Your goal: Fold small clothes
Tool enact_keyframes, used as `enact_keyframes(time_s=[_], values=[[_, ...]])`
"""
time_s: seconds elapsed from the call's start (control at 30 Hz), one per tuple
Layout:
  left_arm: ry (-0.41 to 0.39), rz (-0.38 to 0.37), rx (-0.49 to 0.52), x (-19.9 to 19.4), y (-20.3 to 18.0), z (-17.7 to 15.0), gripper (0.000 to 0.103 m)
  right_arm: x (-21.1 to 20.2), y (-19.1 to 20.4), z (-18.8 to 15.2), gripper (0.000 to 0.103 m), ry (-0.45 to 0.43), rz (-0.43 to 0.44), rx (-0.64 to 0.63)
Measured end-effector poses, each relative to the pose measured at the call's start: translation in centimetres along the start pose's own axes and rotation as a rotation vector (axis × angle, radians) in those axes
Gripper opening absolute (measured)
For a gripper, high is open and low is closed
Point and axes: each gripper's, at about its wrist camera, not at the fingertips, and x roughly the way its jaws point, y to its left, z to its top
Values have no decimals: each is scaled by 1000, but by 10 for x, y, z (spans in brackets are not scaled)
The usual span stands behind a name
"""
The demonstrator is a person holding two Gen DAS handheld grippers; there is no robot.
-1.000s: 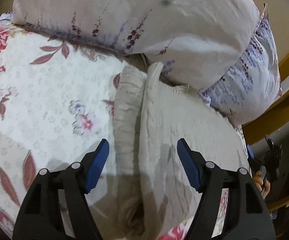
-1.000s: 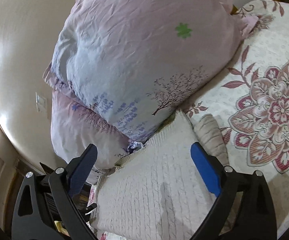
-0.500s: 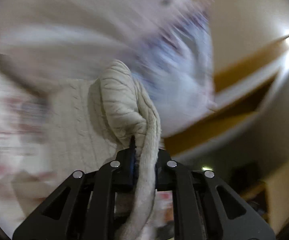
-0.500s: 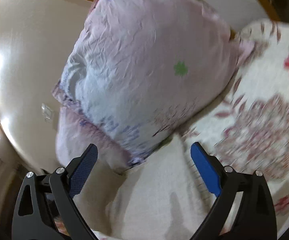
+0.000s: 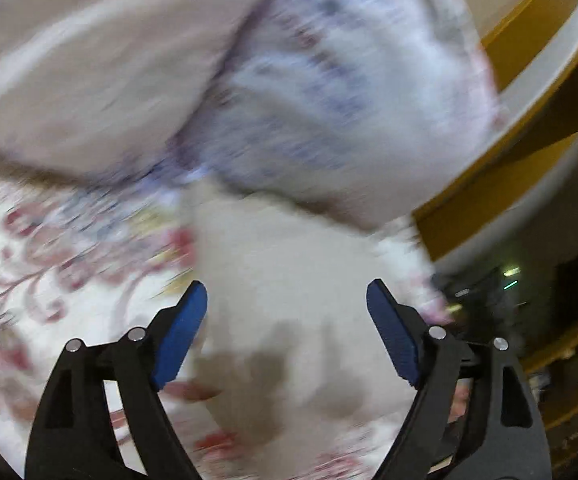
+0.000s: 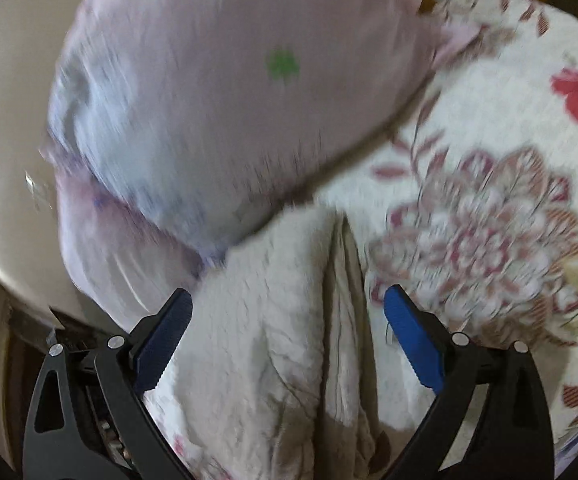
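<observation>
Left gripper (image 5: 287, 332): jaws spread apart, holding nothing, above the cream knit garment (image 5: 301, 280).
Right gripper (image 6: 288, 338): jaws spread apart, empty.
Cream knit garment (image 6: 273, 320): lies folded on the floral bedspread (image 6: 489, 208), between and just ahead of each gripper's fingers.
Pillows (image 6: 217, 92): beyond the garment, touching its far edge; left view heavily blurred.
</observation>
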Motion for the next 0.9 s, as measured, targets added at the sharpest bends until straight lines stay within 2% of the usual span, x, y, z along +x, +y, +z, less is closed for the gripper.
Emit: enact_keyframes(time_s=[0.07,0.1,0.2,0.27,0.3,0.33,0.37,0.4,0.47,0.53,0.57,0.63,0.67,0.7,0.73,0.77,0.8,0.83,0.87,0.9], values=[[74,61,-10,17,6,-8,84,14,1,-4,99,57,-41,-16],[95,68,-4,26,4,-9,84,18,0,-6,98,75,-47,-12],[100,83,29,42,-8,-21,92,25,-4,-9,96,99,-43,-6],[98,65,43,52,-16,-24,93,27,-3,-12,78,112,-25,-10],[99,47,37,59,-18,-24,92,31,-4,-14,60,134,-14,-7],[102,26,24,66,-20,-23,91,37,-4,-17,51,156,-17,-4],[73,29,28,67,-19,-22,82,40,-4,-19,48,155,-20,-9],[76,30,30,70,-20,-22,79,40,-3,-20,41,152,-6,-8],[91,-18,18,64,-15,-17,50,37,-2,-21,35,146,59,10],[123,-99,-5,39,2,-9,39,36,4,-24,33,153,143,2],[121,-110,2,28,4,-7,38,36,9,-27,32,167,185,-6],[61,-59,79,-2,6,-6,38,46,28,-36,31,236,276,-39],[19,-4,122,-19,10,-5,40,57,43,-45,31,282,298,-85],[-8,57,143,-28,15,-4,43,69,55,-52,32,316,276,-127],[-32,152,155,-34,21,-4,49,84,67,-61,36,354,198,-183],[-51,214,155,-40,24,-5,52,90,72,-64,38,365,142,-204],[-75,268,155,-47,27,-8,54,91,74,-66,41,350,101,-218],[-91,289,155,-54,30,-11,63,86,74,-63,43,314,95,-222],[-115,288,153,-66,34,-17,73,74,73,-58,46,248,104,-213],[-142,283,153,-74,33,-24,76,64,73,-53,46,178,106,-204]])
